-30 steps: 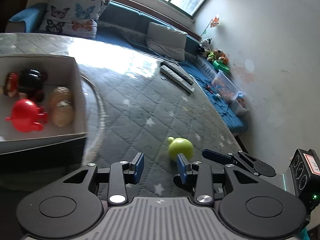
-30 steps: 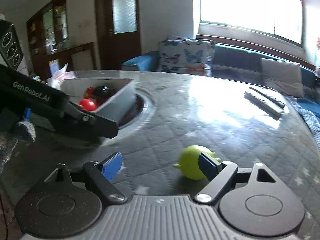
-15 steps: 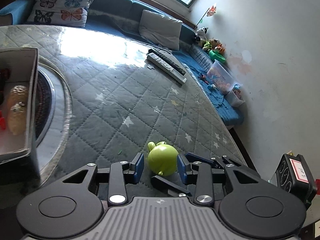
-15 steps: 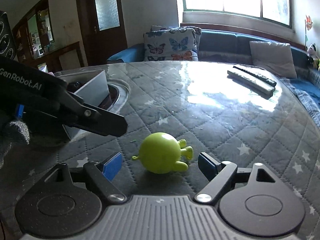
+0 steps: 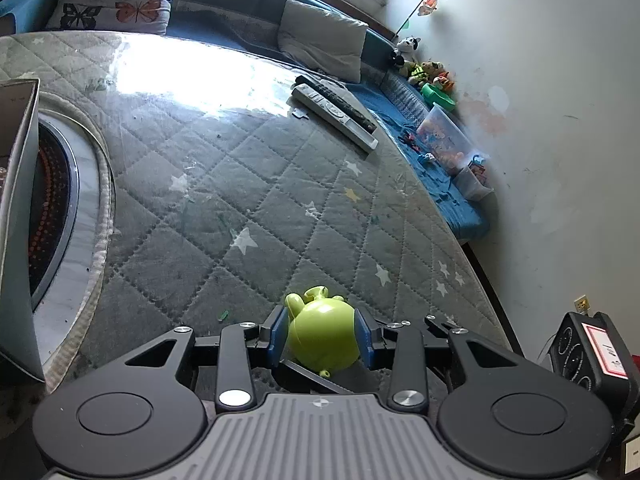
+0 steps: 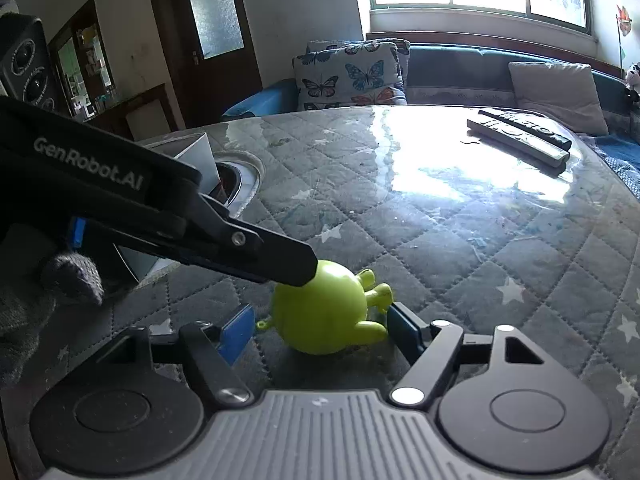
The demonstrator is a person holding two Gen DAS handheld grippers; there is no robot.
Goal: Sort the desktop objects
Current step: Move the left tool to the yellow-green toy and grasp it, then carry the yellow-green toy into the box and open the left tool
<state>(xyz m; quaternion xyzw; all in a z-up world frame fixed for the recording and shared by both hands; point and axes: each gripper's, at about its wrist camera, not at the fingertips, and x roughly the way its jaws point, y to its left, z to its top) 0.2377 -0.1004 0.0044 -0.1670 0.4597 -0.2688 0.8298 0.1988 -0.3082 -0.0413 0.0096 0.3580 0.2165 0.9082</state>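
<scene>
A round lime-green toy figure lies on the quilted grey table cover, near the front edge. My left gripper is shut on it, a blue pad pressed against each side. In the right wrist view the same toy lies between the wide-open jaws of my right gripper, which do not touch it. The left gripper's black finger reaches in from the left onto the toy. The grey sorting box stands at the far left; its contents are hidden.
Two remote controls lie at the far side of the table, also seen in the right wrist view. A round recessed ring sits under the box. A sofa with cushions runs behind the table.
My left gripper swung right away from the box, came over the green toy and closed on it. My right gripper moved so the toy sits between its open jaws.
</scene>
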